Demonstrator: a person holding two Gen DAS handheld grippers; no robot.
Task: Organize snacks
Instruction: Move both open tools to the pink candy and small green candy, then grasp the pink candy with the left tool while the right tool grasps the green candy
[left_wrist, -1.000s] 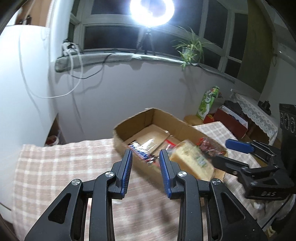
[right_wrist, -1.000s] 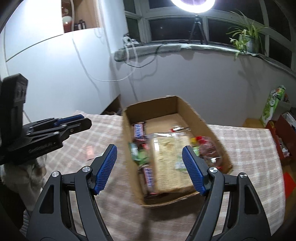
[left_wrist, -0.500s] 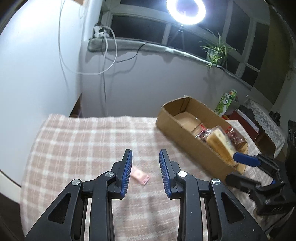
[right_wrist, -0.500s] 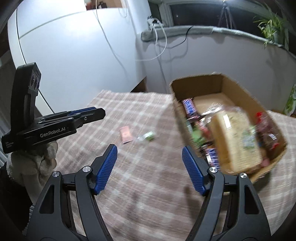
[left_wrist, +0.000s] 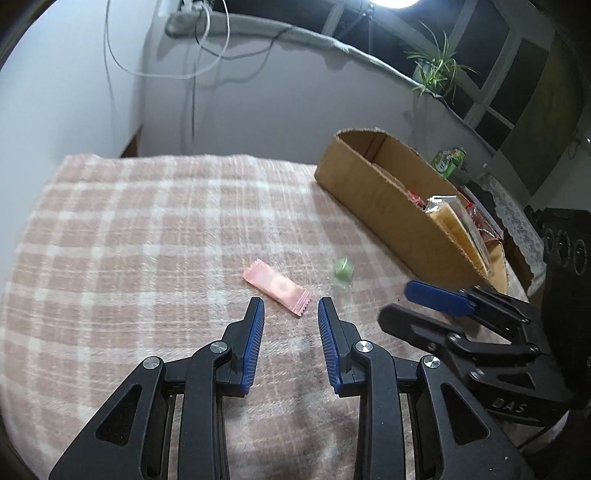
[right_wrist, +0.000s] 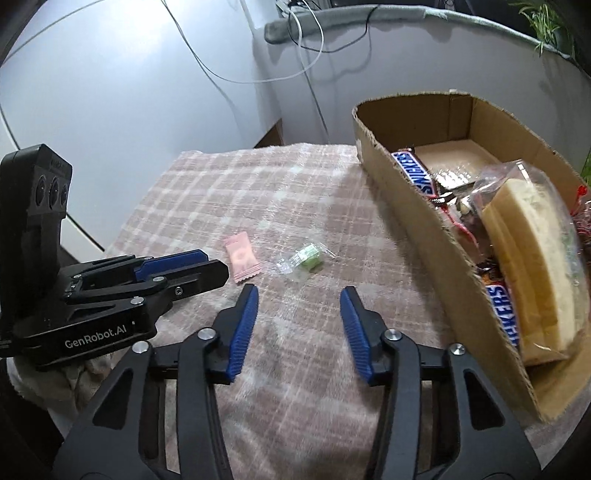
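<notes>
I have both grippers angled down over the pink-and-white checked blanket (left_wrist: 147, 236) that covers the tabletop. My left gripper (left_wrist: 290, 314) has its jaws set a narrow gap apart with nothing between them; the pink sachet (left_wrist: 277, 286) lies flat on the blanket just beyond their tips, one crimped end nearest the gap. My right gripper (right_wrist: 298, 301) has its jaws closing at this moment, with only bare blanket between them and nothing gripped. Just ahead of it lies the small green sweet in a clear wrapper (right_wrist: 303, 258), and the pink sachet sits to that sweet's left, near it but not touching.

From the right wrist view I see the left gripper side-on at the left edge, its tips close to the sachet. From the left wrist view the right gripper shows at the right, between me and the cardboard box (left_wrist: 373, 192).

The box stands open on the blanket to the right of both loose pieces. Inside it, in the right wrist view, I make out a bagged loaf of sliced bread (right_wrist: 532, 266), Snickers bars (right_wrist: 415, 173) along the near wall, and other wrapped items too jumbled to identify.
</notes>
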